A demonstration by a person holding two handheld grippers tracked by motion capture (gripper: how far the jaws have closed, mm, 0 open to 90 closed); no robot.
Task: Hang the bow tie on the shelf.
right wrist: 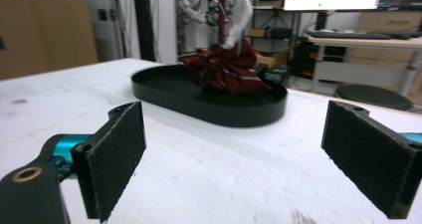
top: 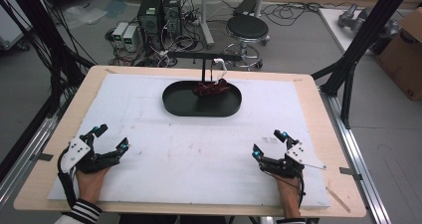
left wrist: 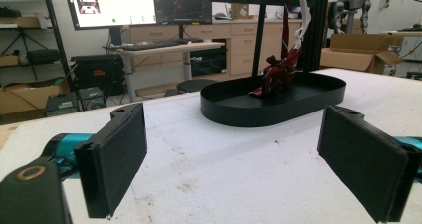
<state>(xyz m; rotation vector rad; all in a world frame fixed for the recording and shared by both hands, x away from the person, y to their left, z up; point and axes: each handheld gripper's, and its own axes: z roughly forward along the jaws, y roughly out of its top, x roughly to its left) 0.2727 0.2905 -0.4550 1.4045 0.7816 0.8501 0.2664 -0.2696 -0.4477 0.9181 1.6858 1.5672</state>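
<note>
Black tray point(top: 175, 104) holds red striped cloth point(top: 211, 88); no writing legible.

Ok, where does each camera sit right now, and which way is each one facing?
High view: above the person's side, looking forward and down on the table; both hands, left gripper and right gripper show.
Left gripper view: rides the left gripper, facing the black tray; open jaws show.
Right gripper view: rides the right gripper, facing it likewise.
All share the tray and red cloth.
</note>
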